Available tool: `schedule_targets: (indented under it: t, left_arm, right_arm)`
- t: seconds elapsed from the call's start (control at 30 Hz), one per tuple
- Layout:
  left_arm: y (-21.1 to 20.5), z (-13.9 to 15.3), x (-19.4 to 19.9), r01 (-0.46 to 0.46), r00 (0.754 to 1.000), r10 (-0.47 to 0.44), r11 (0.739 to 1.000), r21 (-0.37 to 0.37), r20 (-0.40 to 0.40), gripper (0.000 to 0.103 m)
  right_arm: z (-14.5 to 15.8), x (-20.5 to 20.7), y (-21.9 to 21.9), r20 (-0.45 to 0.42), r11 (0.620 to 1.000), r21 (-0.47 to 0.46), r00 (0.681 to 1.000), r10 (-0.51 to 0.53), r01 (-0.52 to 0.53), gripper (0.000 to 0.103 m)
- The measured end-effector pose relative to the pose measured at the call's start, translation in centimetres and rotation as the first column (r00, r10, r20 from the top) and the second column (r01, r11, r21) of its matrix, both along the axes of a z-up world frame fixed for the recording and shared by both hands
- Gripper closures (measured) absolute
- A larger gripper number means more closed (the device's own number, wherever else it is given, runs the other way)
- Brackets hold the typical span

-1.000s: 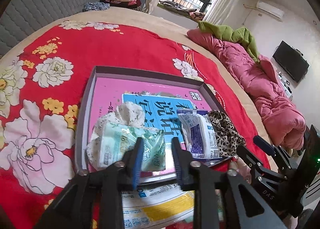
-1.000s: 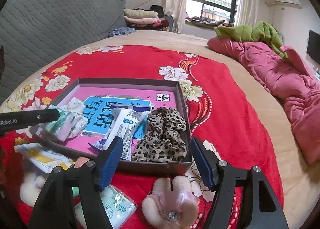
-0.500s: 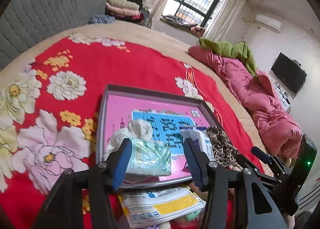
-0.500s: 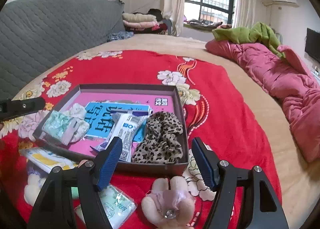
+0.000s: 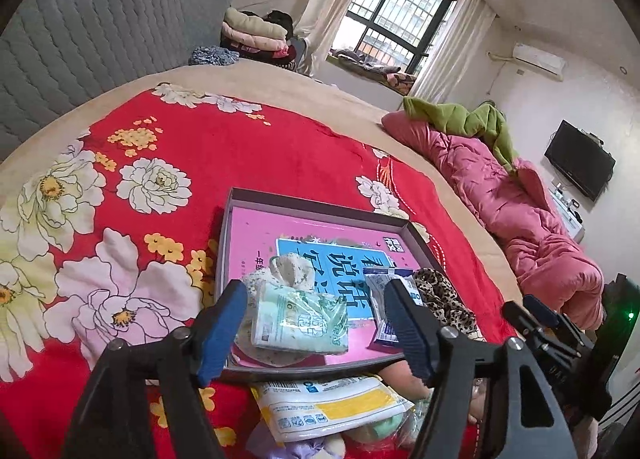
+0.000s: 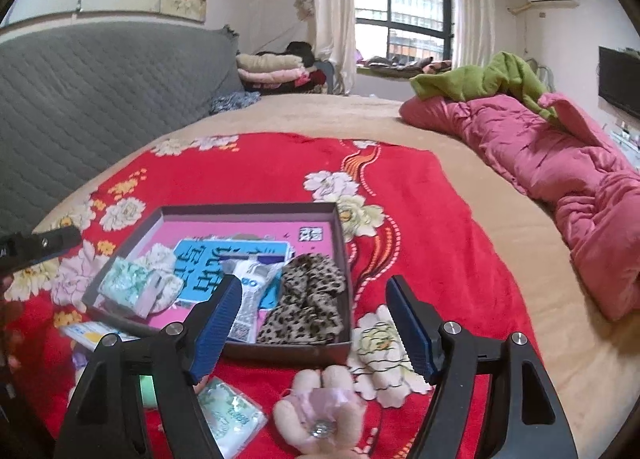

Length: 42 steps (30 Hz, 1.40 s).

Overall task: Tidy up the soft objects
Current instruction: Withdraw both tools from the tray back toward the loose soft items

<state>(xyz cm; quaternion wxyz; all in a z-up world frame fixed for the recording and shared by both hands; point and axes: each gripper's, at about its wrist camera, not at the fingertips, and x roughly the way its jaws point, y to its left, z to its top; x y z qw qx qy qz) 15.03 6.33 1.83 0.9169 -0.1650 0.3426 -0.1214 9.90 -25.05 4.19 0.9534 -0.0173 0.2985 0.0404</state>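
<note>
A shallow box point(image 5: 320, 213) point(image 6: 344, 259) with a pink bottom lies on the red flowered blanket. In it lie a green tissue pack point(image 5: 300, 321) point(image 6: 128, 285) on a cream cloth, a white-blue packet point(image 5: 384, 299) point(image 6: 252, 295) and a leopard-print scrunchie point(image 5: 444, 299) point(image 6: 308, 299). My left gripper point(image 5: 316, 329) is open and empty, just before the box over the tissue pack. My right gripper point(image 6: 312, 323) is open and empty above the box's near wall. A pink plush toy point(image 6: 320, 415) lies below it.
A white-yellow packet point(image 5: 328, 407) point(image 6: 86, 333) and a green-white tissue pack point(image 6: 230, 417) lie on the blanket before the box. A pink quilt point(image 6: 560, 163) with a green cloth lies on the right. A grey padded headboard point(image 5: 100, 31) stands at the left.
My left gripper has let go of the green tissue pack, opened wide and drawn back and up from the box. My right gripper has stayed open and lifted slightly.
</note>
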Motion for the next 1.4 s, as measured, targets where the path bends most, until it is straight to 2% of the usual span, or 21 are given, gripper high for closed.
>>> schedule_targets:
  t: [0.23,0.4,0.7,1.2,1.4]
  left_arm:
    - [0.5,0.5,-1.4,-0.028,1.0,0.028,1.0,0.0,0.007,0.032]
    - [0.7,0.3,-2.6,-0.033,0.999,0.033,0.999,-0.033,-0.018,0.032]
    - [-0.4,0.6,-5.0,-0.025,1.0,0.025,0.999,0.048,-0.003,0.032]
    - [-0.8,1.5,-8.8,-0.011,1.0,0.009,0.996,0.083,0.025,0.032]
    - [-1.6,1.4,-9.7,0.007,1.0,-0.01,0.993,0.12,0.02,0.032]
  right_arm:
    - [1.7,-1.2,-1.6,0.043,0.999,0.02,0.998,-0.044,0.043,0.027]
    - [2.8,-2.1,-2.2,0.048,0.998,0.027,0.998,-0.051,0.05,0.027]
    - [4.1,-4.0,-2.2,0.062,0.999,0.02,0.997,-0.034,0.033,0.027]
    - [5.6,-6.6,-2.3,0.092,1.0,0.026,0.996,-0.01,0.008,0.027]
    - [5.5,-7.4,-2.7,0.084,1.0,0.028,0.996,-0.013,0.011,0.027]
